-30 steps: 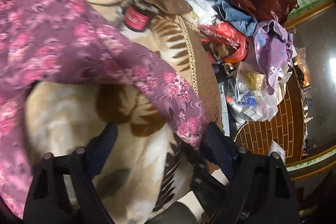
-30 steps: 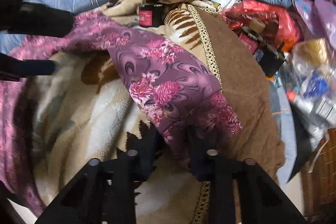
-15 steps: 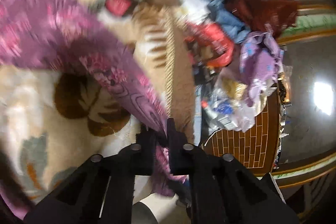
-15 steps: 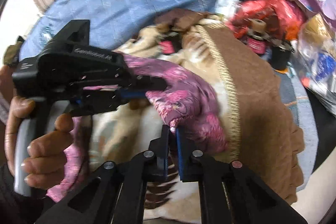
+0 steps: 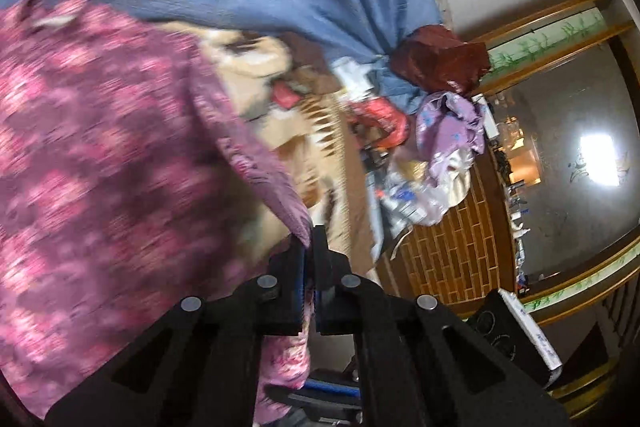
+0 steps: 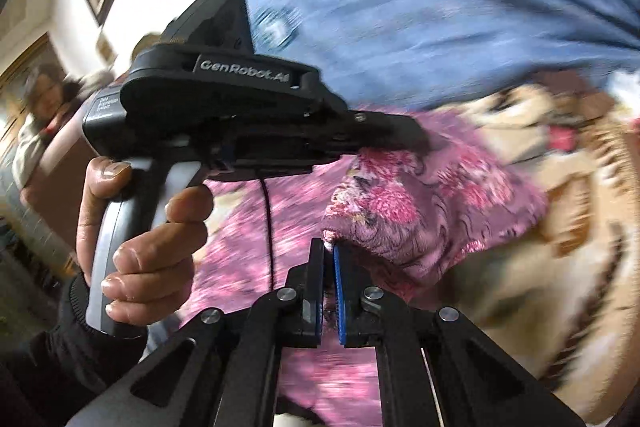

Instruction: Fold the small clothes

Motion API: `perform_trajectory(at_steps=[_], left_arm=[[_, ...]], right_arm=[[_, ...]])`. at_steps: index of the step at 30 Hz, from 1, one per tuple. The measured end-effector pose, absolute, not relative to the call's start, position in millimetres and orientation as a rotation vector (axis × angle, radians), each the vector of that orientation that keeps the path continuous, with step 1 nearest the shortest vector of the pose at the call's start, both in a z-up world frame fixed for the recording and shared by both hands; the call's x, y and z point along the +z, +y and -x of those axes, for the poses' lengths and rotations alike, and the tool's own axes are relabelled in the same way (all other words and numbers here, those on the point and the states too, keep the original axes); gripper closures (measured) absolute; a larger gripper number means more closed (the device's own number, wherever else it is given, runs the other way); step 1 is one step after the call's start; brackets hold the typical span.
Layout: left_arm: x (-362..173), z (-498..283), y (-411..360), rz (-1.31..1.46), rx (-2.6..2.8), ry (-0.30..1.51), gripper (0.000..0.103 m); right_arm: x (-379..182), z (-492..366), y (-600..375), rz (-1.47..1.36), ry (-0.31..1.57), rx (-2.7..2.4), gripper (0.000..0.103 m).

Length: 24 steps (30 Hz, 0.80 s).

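The purple floral garment (image 5: 120, 167) hangs in the air above the tan patterned blanket (image 6: 560, 247), which serves as the landmark here. Both tongs are clamped on it: the left tongs (image 5: 309, 247) pinch a thin edge of the cloth, and the right tongs (image 6: 329, 247) bite a bunched corner, their pads almost meeting with fabric between them.

The main risk is a slip. Each pair of tongs appears to hold only a narrow margin of thin cloth, so a fast swing or a tug between the two hands could pull an edge free and drop the garment back in a heap on the blanket. The right-hand grip looks like it takes in several layers; if so, the piece may not spread flat and the fold would come out crooked. Beyond the blanket's far edge lie a red bag (image 5: 380, 119), a lilac cloth (image 5: 448, 131) and clear plastic bags (image 5: 412, 199); a trailing hem could drag across them.

Readable writing: "GenRobot.AI" in white on the left gripper body (image 6: 224, 99), held by the person's hand (image 6: 148, 239). A small white label beside it is too blurred to read.
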<state>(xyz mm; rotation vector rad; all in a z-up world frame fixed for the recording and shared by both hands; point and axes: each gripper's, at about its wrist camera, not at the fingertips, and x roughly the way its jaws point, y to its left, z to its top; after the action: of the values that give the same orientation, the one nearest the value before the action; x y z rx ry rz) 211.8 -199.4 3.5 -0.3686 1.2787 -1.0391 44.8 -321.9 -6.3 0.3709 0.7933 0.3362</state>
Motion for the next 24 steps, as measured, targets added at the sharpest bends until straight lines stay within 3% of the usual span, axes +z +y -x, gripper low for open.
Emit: perform_trajectory(at_steps=[6,9,10,12,13,14,20,24], left_arm=[[-88,-229,-123,0.403,-0.935,1.379,0.101],[-119,-230,-97,0.345,-0.824,1.415,0.095],[-119,-224,-86,0.346,-0.824,1.390,0.090],[-112,-210,-65,0.377,-0.830,1.336,0.068],[-104,-197,-51,0.393,-0.806,1.281,0.050],[-100,-190,-46,0.390,-0.795,1.256,0.043],[-119,-157,-38,0.474,-0.819,1.208,0.043],[-124,-140,-67,0.428,-0.888,1.188,0.043]], right_arm=[[-83,-83,-221,-0.372,0.993,0.417,0.098],[-129,-99,-196,-0.367,1.081,0.383,0.093],[-139,-100,-193,-0.397,1.105,0.388,0.090],[-140,-95,-190,-0.404,1.118,0.426,0.077],[-135,-89,-191,-0.379,1.103,0.421,0.059],[-126,-84,-196,-0.349,1.079,0.401,0.046],[-56,-81,-257,-0.395,0.957,0.342,0.037],[-37,-128,-286,-0.384,0.944,0.230,0.031]])
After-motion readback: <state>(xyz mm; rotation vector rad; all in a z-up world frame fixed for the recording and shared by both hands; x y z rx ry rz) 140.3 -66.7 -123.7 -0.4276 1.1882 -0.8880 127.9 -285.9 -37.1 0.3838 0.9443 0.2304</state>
